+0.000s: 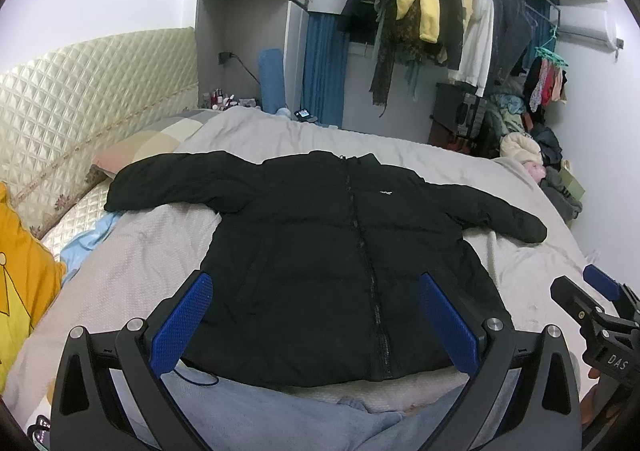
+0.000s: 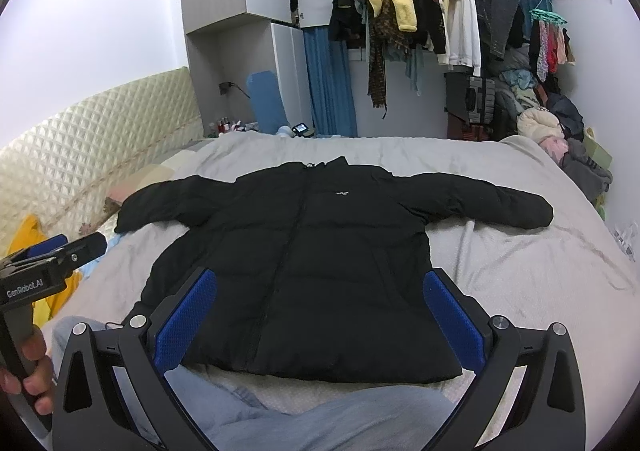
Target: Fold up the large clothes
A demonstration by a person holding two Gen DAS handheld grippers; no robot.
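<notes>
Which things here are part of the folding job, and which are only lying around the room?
For the job:
- black puffer jacket, spread flat, both sleeves out
- bed cover under it
- left hand-held gripper, open
- right hand-held gripper, open

Just lying about:
- hanging clothes
- yellow cushion
- clothes pile
- bottles by the headboard

This is a bedroom in a home: a big bed (image 2: 520, 271) near, a padded headboard (image 1: 80, 91) left, clothes on a rail (image 2: 420, 11) far.
</notes>
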